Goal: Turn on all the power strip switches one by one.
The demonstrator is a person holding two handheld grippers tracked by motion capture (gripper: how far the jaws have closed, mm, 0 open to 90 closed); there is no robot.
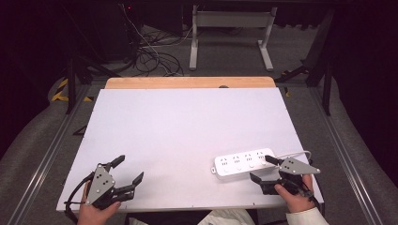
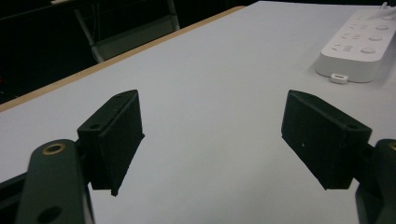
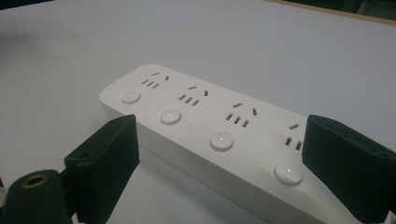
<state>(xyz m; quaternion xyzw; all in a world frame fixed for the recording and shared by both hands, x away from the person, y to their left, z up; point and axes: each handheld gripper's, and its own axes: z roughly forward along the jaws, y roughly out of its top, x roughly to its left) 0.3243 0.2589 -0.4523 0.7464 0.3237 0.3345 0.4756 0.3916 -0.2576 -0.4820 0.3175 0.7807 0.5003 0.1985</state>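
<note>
A lab or test room: a white-topped bench (image 1: pixel 187 136) with a wooden far edge stands between metal floor rails (image 1: pixel 44 154) on grey carpet, with tangled cables (image 1: pixel 150 58), hazard tape (image 1: pixel 61 91), dark surroundings, and a metal desk frame (image 1: pixel 230 28) behind.

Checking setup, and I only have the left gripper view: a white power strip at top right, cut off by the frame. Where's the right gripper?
Observer: The right gripper is at the power strip's right end, near the table's front edge.
Operator: Clamped on it?
Observer: No. The right gripper view has its fingers wide apart, with the strip's end between them.
Operator: How many sockets?
Observer: Four, each with a round button.
</note>
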